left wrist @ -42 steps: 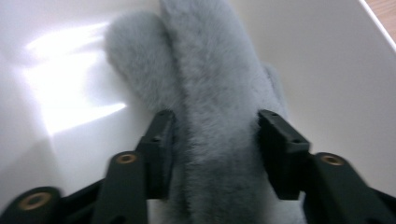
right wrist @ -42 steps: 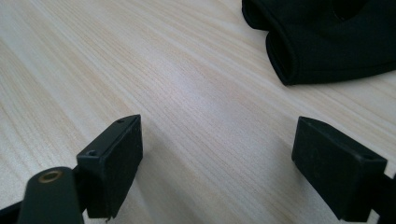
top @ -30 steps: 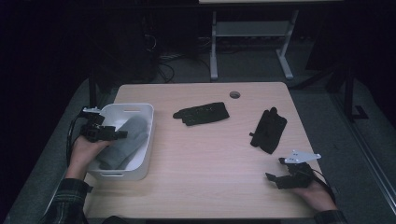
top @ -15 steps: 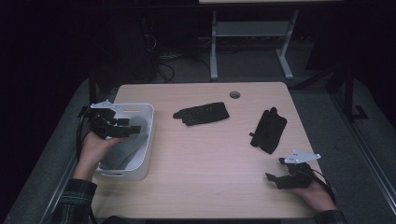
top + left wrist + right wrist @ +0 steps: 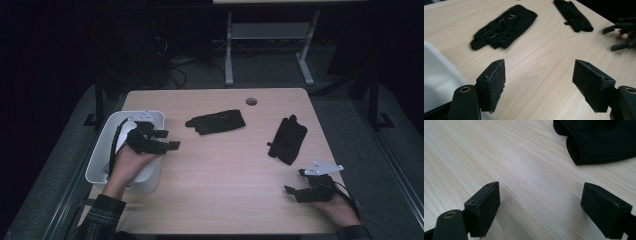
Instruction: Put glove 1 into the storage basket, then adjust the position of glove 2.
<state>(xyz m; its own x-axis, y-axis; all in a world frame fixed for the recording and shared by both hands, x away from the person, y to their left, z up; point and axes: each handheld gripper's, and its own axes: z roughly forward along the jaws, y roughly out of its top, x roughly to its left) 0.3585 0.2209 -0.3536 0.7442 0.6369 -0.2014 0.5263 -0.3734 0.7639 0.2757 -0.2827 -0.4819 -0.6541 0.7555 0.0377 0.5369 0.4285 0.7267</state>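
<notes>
Table (image 5: 220, 190) carries a white bin (image 5: 100, 160) at its left edge and two black gloves; the near glove (image 5: 216, 121) lies just beyond the bin. Left gripper (image 5: 167, 140) hovers at the bin's rim, jaws apart and empty, aimed at that glove: judged the reach step, next calling for a descent astride it. Right gripper (image 5: 300, 192) rests near the second glove (image 5: 287, 140), jaws apart, empty.

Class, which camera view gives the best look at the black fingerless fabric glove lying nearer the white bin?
The left gripper view: the black fingerless fabric glove lies close and whole, its finger openings visible. The high view shows it small but whole.
</notes>
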